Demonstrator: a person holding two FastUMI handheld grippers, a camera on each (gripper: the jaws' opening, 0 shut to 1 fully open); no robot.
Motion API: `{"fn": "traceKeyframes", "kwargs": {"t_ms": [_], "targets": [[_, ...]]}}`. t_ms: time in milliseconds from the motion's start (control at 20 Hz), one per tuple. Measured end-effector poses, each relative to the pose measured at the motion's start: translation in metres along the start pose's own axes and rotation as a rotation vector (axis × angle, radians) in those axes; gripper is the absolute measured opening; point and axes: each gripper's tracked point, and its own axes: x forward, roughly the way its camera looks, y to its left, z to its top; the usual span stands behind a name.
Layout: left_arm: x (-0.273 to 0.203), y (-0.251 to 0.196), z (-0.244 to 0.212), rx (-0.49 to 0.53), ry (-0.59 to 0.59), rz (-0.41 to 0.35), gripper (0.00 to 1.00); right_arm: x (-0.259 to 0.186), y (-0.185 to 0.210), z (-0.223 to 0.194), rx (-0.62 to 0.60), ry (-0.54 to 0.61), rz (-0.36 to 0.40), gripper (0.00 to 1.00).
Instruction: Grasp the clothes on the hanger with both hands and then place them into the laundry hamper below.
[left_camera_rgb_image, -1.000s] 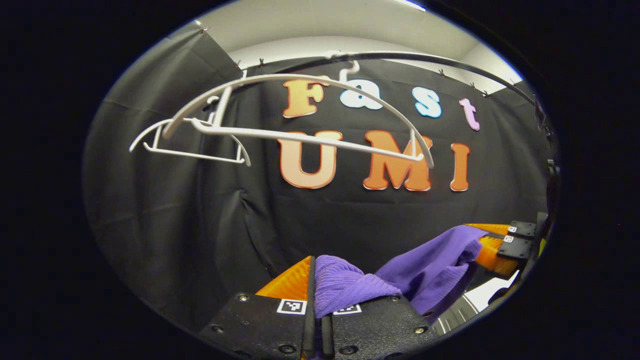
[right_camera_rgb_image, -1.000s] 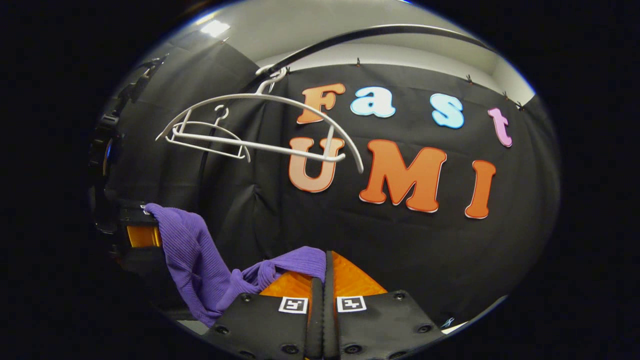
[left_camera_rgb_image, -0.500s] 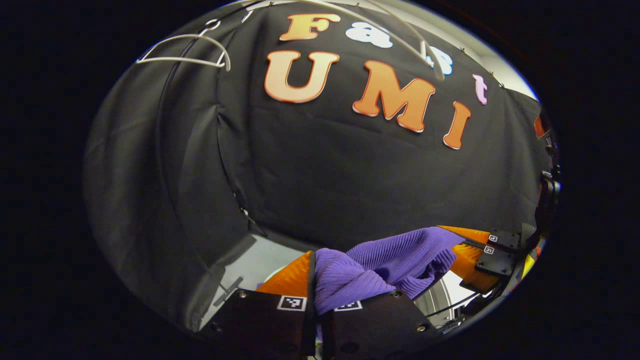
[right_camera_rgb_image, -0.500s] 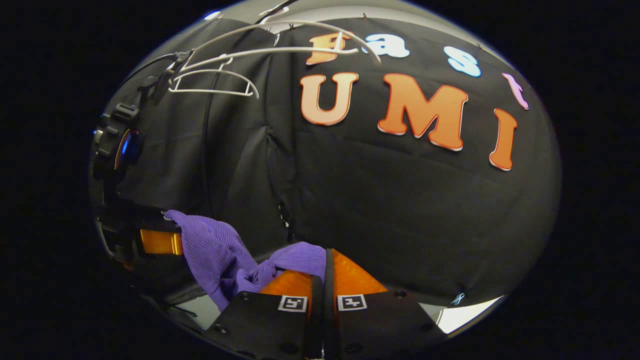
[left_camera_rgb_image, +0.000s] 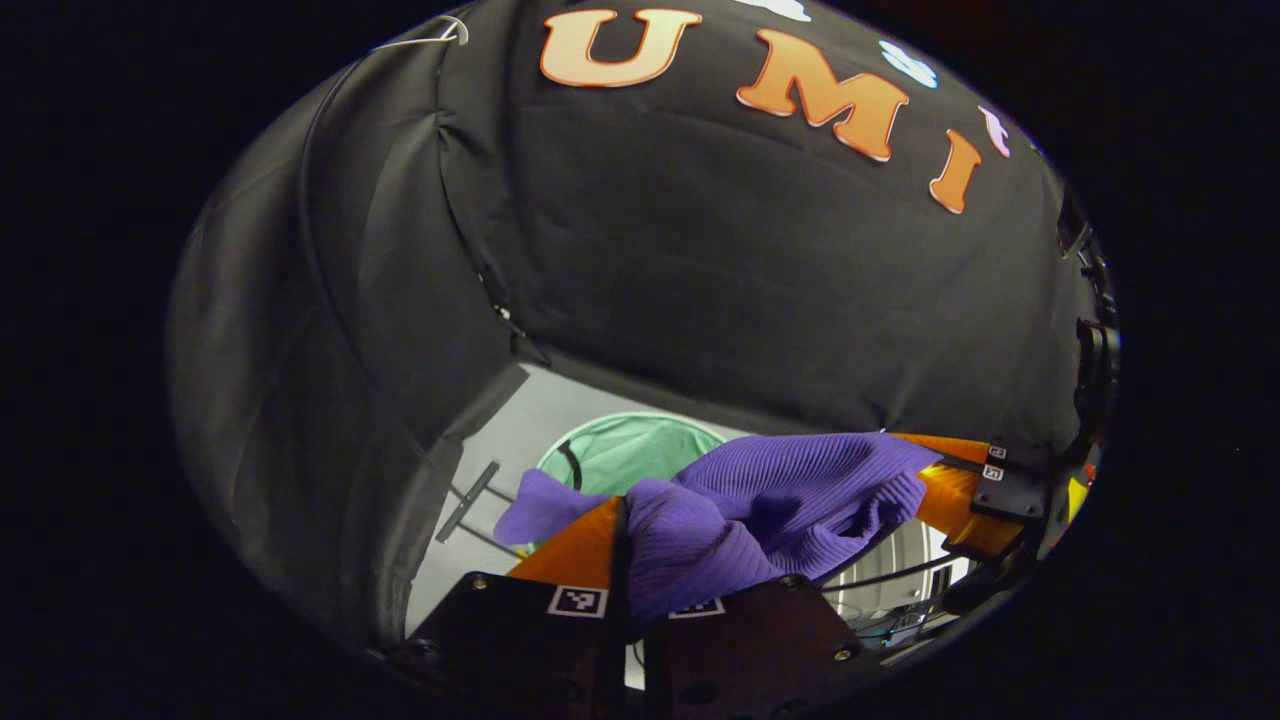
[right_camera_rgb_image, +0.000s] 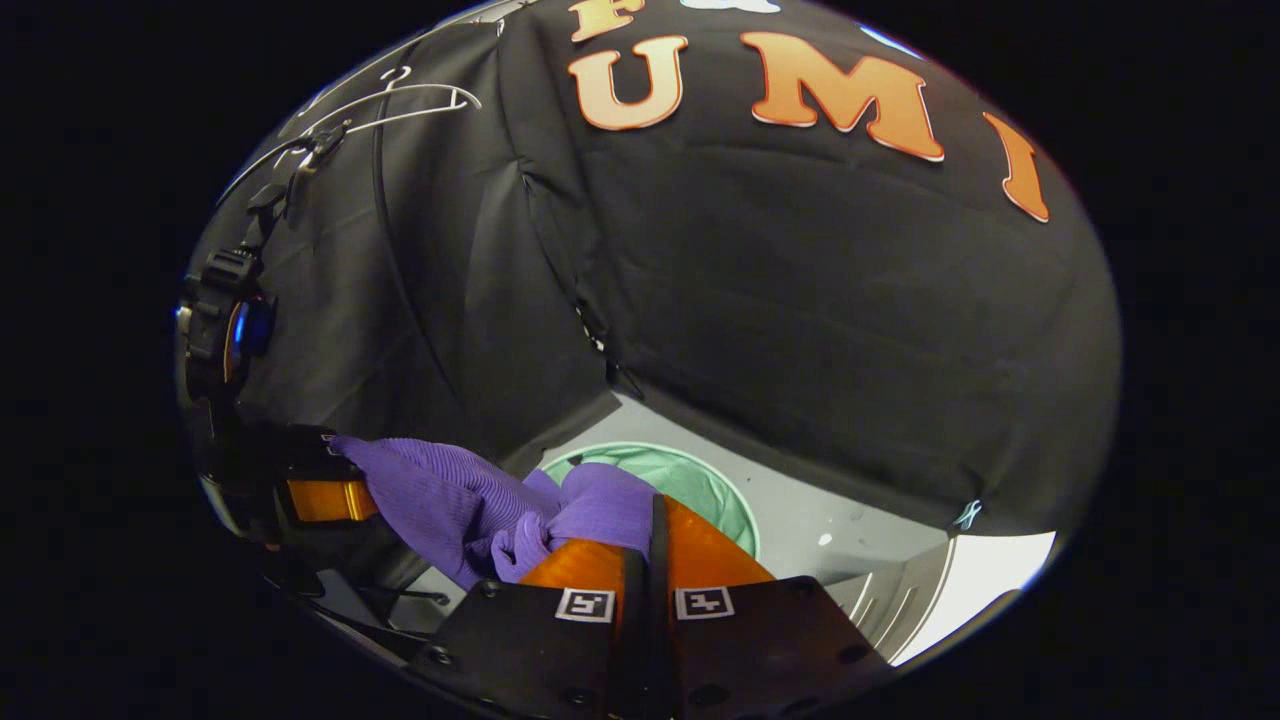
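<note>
A purple ribbed garment (left_camera_rgb_image: 790, 485) hangs stretched between my two grippers, off the hanger. In the left gripper view my left gripper (left_camera_rgb_image: 622, 520) is shut on one bunched end of it, and the right gripper (left_camera_rgb_image: 960, 480) grips the other end farther right. In the right gripper view my right gripper (right_camera_rgb_image: 652, 515) is shut on the garment (right_camera_rgb_image: 440, 490), with the left gripper (right_camera_rgb_image: 320, 495) holding its far end at the left. The green round laundry hamper (left_camera_rgb_image: 625, 450) sits on the pale floor below the cloth, also seen as the hamper (right_camera_rgb_image: 700, 475) just beyond my right fingers.
A bare white hanger (right_camera_rgb_image: 400, 100) hangs high up at the left on the rail. Black cloth walls close the booth at the back and left. Cables (left_camera_rgb_image: 890, 580) and a pale floor (right_camera_rgb_image: 840, 520) lie beside the hamper.
Both grippers have dropped and tipped downward with the garment. The hangers have slid up toward the top of both views, and the green hamper and floor have come into sight below.
</note>
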Motion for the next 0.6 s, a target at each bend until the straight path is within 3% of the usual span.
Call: {"fn": "traceKeyframes", "kwargs": {"t_ms": [200, 250, 350, 400, 450, 500, 600], "targets": [[0.009, 0.012, -0.02, -0.044, 0.069, 0.038, 0.22, 0.014, 0.001, -0.038, -0.002, 0.099, 0.004, 0.1], [0.012, 0.014, -0.024, -0.058, 0.077, 0.044, 0.39, 0.015, 0.006, -0.043, 0.006, 0.121, 0.017, 0.11], [0.012, 0.023, -0.033, -0.08, 0.1, 0.076, 0.58, 0.016, 0.018, -0.057, 0.035, 0.161, 0.064, 0.17], [0.01, 0.029, -0.037, -0.09, 0.112, 0.093, 0.55, 0.017, 0.019, -0.06, 0.048, 0.172, 0.071, 0.29], [0.009, 0.034, -0.04, -0.103, 0.122, 0.108, 0.6, 0.015, 0.02, -0.064, 0.059, 0.184, 0.077, 0.44], [0.009, 0.033, -0.039, -0.116, 0.131, 0.121, 0.61, 0.015, 0.019, -0.064, 0.066, 0.19, 0.076, 0.45], [0.009, 0.039, -0.041, -0.141, 0.139, 0.142, 0.69, 0.015, 0.017, -0.067, 0.083, 0.2, 0.069, 0.69]]}}
